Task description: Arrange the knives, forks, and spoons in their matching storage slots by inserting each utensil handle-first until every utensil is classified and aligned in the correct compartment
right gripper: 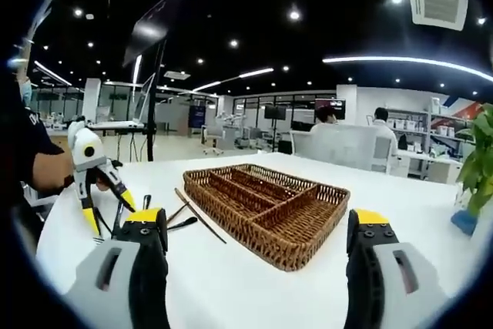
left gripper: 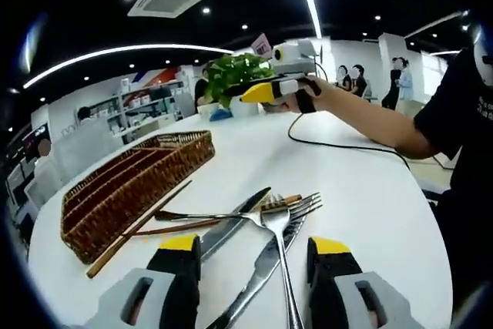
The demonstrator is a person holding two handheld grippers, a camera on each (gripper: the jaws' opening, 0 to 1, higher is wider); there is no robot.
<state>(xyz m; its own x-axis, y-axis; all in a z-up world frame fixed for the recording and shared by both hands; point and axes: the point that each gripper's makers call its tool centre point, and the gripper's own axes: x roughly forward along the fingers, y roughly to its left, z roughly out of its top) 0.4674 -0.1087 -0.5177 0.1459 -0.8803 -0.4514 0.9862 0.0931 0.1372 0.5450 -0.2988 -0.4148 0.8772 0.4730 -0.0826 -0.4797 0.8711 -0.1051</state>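
- The white round tabletop [left gripper: 370, 190] carries everything; a black cable runs across its far part in the left gripper view.
- A woven wicker tray [right gripper: 269, 213] with long narrow compartments sits on the tabletop. No utensil can be seen in the compartments in either view.
- The utensils lie loose in a crossed pile on the tabletop beside the tray's near end, well outside it. In the left gripper view the count reads: two forks [left gripper: 281, 252] with tines overlapping, one knife [left gripper: 231, 225], a second knife-like steel blade [left gripper: 254, 275] running under the forks, one spoon-like piece with a dark reddish handle [left gripper: 181, 227], and one long brown chopstick [left gripper: 139, 229]. The overlap makes the count uncertain.
- Left gripper [left gripper: 256, 256]: yellow-tipped fingers [left gripper: 179, 244] stand wide apart, low over the pile, with a fork handle and the steel blade passing between them. They hold nothing, and I cannot tell whether they touch any utensil.
- Right gripper [right gripper: 258, 229]: its fingers [right gripper: 145, 217] stand wide open and empty, framing the tray from above the near tabletop. In the left gripper view it is held up in a hand above the far side of the tabletop.
- A green potted plant [left gripper: 235, 71] stands at the far edge of the tabletop.
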